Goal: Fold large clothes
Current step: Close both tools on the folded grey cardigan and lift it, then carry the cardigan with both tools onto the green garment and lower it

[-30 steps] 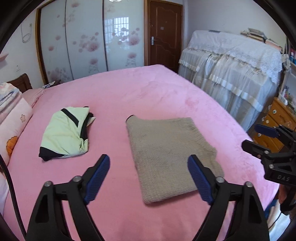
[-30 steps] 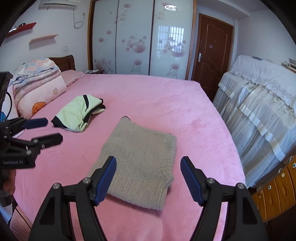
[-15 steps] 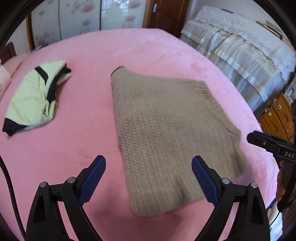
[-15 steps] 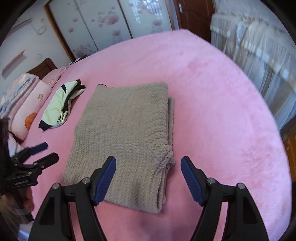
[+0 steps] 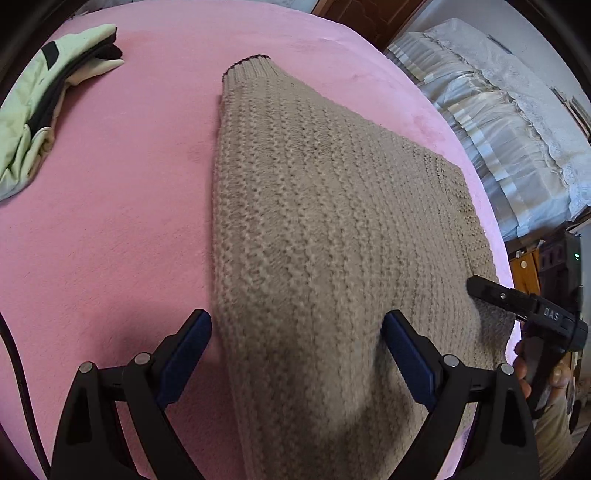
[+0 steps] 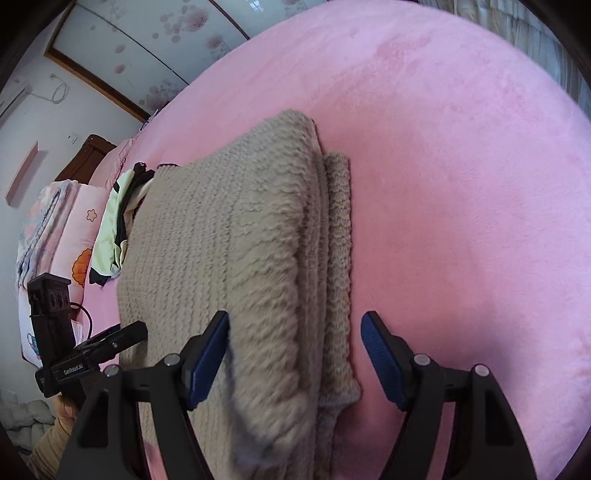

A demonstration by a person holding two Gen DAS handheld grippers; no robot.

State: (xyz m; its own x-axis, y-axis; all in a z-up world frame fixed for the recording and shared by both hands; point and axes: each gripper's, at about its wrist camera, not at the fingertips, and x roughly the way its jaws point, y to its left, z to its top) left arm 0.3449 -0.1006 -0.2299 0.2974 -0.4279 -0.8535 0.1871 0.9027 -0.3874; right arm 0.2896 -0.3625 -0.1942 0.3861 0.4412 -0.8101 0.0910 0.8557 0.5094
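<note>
A pink bed (image 6: pixel 461 184) fills the room — floral sliding wardrobe doors (image 6: pixel 177 40) behind, a lace-draped piece of furniture (image 5: pixel 517 122) beside a brown door (image 5: pixel 369 18).

Sweater (image 5: pixel 325 229): beige, chunky knit, folded into a rough rectangle, lying flat on pink bed (image 5: pixel 110 221). Ribbed cuff with dark edge at far corner. Right side shows stacked folded layers (image 6: pixel 332 236), lowest sticking out past the top. Near end hangs toward bed's edge.

Each tool (image 5: pixel 297 354) is matte black with blue pads (image 5: pixel 406 358) and silver screws — "DAS" lettering on the right tool (image 5: pixel 524 306), tan sleeve behind it.
</note>
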